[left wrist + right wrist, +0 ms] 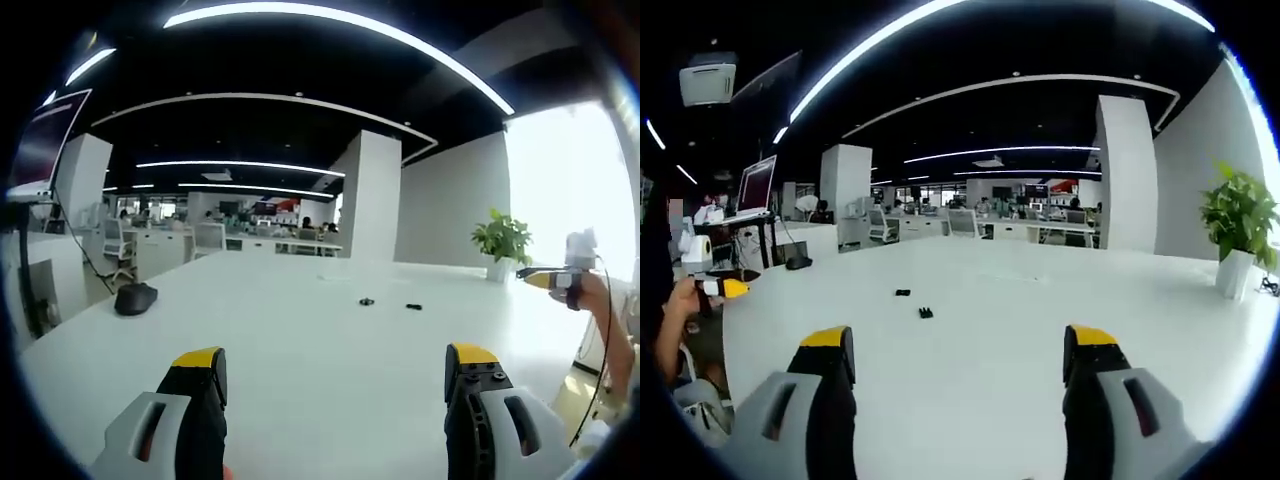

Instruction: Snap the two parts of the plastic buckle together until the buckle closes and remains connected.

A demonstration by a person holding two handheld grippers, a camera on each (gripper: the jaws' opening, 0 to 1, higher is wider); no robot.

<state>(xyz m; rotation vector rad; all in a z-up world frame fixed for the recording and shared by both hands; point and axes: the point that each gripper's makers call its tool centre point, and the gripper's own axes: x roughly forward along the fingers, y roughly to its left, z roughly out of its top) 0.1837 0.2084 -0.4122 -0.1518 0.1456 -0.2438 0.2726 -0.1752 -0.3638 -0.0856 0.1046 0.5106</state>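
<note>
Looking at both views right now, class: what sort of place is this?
Probably an open-plan office: a big white table, rows of desks with chairs, a monitor and a potted plant.

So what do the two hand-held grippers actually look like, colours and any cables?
Each hand-held gripper has two black jaws with yellow tips, set in pale grey housings with slotted openings. The left hand-held gripper and the right hand-held gripper look alike. Seen from the left gripper view, the right one carries a white box on top, and a thin dark cable hangs down from it.
</note>
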